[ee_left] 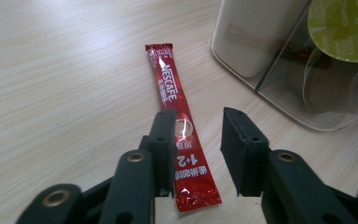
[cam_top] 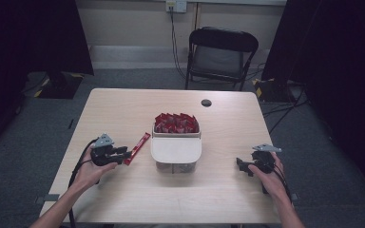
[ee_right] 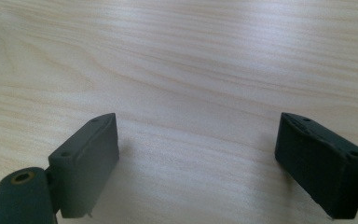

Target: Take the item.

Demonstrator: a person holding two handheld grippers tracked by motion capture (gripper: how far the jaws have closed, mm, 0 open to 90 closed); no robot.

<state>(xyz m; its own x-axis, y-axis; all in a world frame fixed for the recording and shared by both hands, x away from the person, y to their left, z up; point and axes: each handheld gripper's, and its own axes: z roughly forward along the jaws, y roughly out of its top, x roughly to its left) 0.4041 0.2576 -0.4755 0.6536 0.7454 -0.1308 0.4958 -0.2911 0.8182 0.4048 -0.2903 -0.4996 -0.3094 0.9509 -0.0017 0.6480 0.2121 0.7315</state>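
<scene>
forearms enter nearest the camera in the high view, each hand carrying one tool. beneath them the table (cam_top: 123,104) spans the work area. ahead of and to the right of the left gripper's fingers stands the organiser box (cam_top: 176,153), its rear compartment packed upright with red sachets (cam_top: 176,123), which suggests sorted storage; its clear front compartment holds round coffee pods (ee_left: 342,28) behind a white cover.

the left gripper (ee_left: 198,140) is lowered over a single red nescafe stick (ee_left: 179,126) lying flat on the wood just beside the box. its jaws stand apart, one on each side of the stick's lower half, not yet clamped; the left finger (ee_left: 164,140) overlaps the stick's edge. the straddling pose appears intended for a pinch across the narrow width, probably for transfer to the rear compartment.

the right gripper (ee_right: 212,158) rests well apart from the box, jaws spread wide over bare wood, apparently held clear as standby.
</scene>
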